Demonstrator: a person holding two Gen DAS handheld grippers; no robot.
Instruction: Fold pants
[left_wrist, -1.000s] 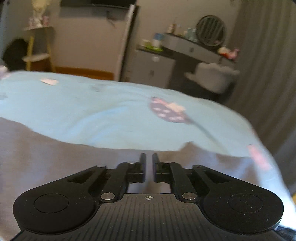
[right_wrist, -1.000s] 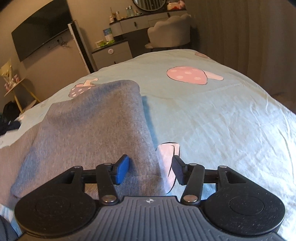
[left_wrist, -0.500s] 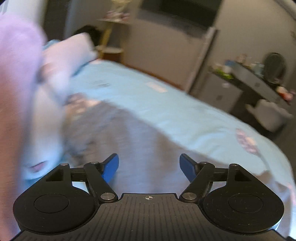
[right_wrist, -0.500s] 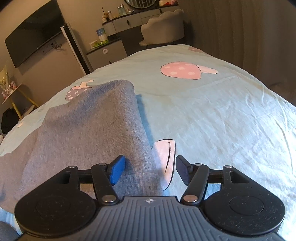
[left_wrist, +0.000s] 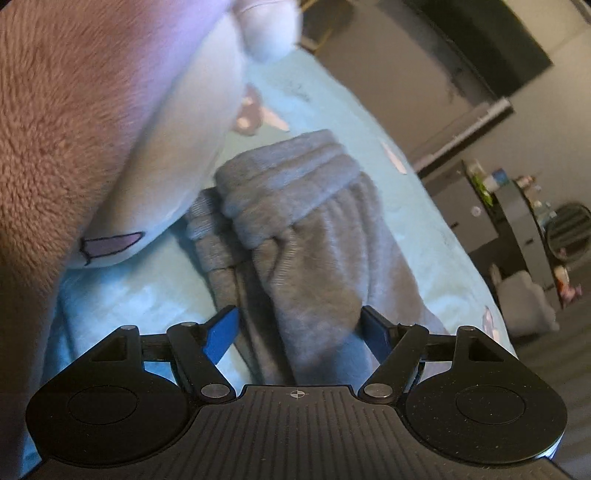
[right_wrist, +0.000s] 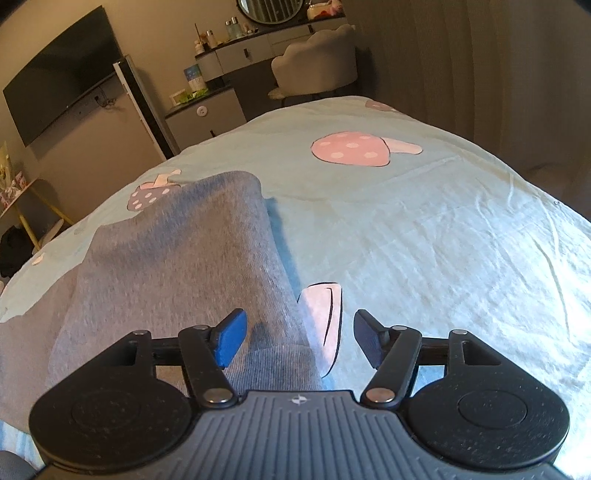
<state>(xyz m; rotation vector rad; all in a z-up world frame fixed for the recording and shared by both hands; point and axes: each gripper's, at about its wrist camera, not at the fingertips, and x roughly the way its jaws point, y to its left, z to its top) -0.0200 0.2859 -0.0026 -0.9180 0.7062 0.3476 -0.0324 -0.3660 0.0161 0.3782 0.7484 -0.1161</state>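
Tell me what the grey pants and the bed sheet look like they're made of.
Grey pants: apparently soft heathered jersey or sweatshirt knit, matte, with a fine ribbed texture and a gathered, stretchy-looking waistband. Bed sheet: seemingly thin woven cotton or a blend, matte light blue with printed pink mushrooms; its fine creases suggest a light, crisp weave. Exact fibres can't be told.

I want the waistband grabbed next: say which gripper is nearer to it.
Left. The left gripper faces the bunched waistband just ahead; the right gripper sees only a plain folded edge.
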